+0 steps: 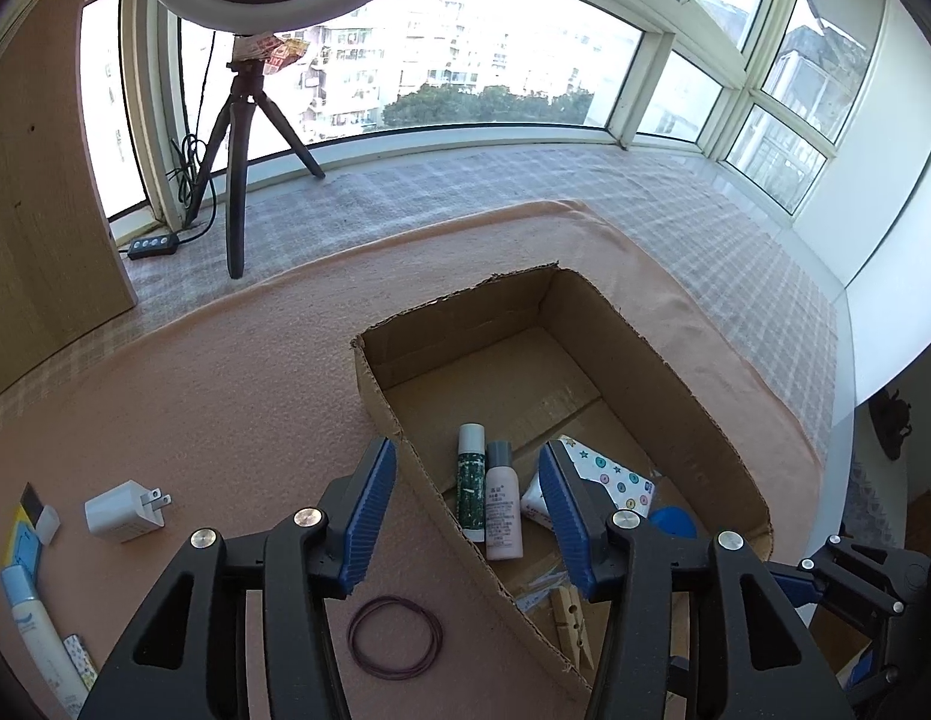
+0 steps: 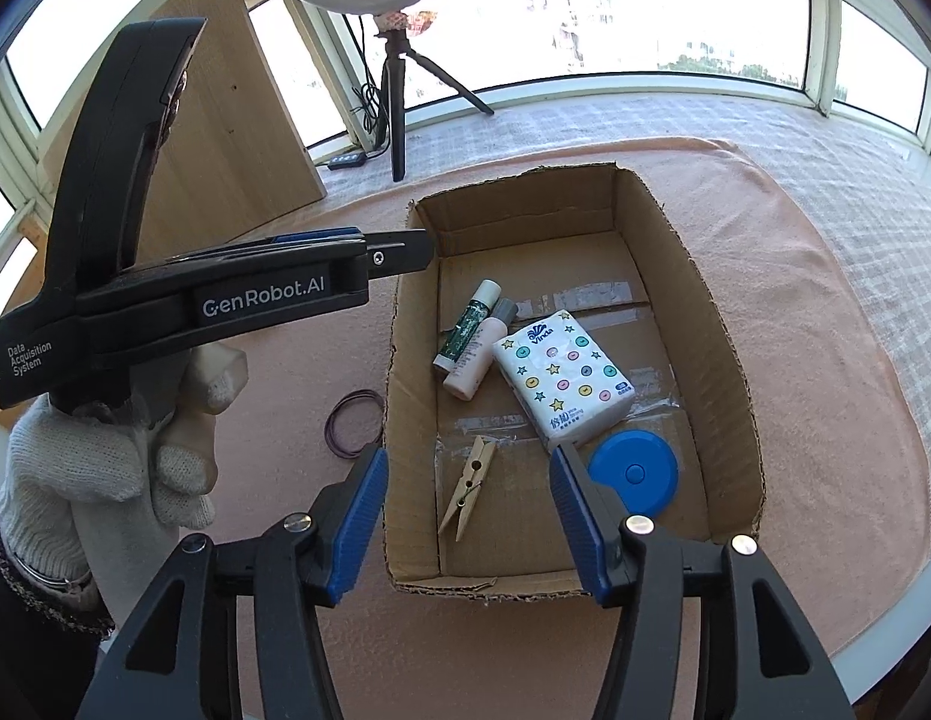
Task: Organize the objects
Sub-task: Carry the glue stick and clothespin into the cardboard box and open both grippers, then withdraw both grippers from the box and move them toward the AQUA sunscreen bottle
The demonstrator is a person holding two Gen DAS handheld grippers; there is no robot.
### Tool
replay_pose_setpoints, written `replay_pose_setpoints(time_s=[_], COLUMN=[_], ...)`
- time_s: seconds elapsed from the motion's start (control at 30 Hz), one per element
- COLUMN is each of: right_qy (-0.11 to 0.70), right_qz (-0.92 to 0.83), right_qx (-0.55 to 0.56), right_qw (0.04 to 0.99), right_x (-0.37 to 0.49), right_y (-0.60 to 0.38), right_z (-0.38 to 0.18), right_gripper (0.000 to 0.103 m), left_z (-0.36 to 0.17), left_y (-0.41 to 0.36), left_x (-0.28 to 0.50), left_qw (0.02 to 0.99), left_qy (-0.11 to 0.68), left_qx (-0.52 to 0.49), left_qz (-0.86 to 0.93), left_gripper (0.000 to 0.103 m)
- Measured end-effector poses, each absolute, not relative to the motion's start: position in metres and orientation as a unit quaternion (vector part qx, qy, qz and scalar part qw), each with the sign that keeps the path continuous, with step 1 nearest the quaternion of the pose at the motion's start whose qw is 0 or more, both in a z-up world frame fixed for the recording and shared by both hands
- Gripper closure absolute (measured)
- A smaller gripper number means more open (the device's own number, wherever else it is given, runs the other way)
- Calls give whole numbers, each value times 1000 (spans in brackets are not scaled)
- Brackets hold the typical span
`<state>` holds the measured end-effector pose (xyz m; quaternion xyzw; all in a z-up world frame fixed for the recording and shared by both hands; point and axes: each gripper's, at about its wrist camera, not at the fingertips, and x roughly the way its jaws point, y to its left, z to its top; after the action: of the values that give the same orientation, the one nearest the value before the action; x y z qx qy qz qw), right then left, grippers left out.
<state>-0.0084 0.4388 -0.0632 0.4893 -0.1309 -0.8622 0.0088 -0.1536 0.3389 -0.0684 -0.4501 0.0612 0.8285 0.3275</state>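
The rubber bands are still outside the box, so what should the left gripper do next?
Probably lower the left gripper onto the rubber bands. It is open and empty, and the bands lie on the pink cloth right below it, beside the cardboard box that already holds the bottles, tissues, clothespin and blue disc.

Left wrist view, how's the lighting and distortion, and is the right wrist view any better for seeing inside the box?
Left wrist view: windows blown out, strong fisheye bending, box interior dim, partly hidden behind the left tool. Right wrist view: same glare at top, but the box floor is evenly lit and sharp, tissue pack print readable; tape glints.
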Motion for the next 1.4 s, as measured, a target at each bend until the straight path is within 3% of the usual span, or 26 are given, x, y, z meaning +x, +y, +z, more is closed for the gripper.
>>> replay_pose_setpoints(time_s=[0.83, 1.4], right_qy=[-147, -143], right_qz=[-859, -835], right_qx=[486, 501], right_qw=[67, 176], right_x=[-9, -74], right_y=[375, 270], right_z=[-51, -57], right_gripper=[51, 51], left_z=[-83, -117], left_y=[154, 0], left_x=[-140, -117], left_qw=[212, 132], left_qy=[7, -60], left_qx=[-484, -504], left_qz=[849, 852], left_gripper=[50, 50])
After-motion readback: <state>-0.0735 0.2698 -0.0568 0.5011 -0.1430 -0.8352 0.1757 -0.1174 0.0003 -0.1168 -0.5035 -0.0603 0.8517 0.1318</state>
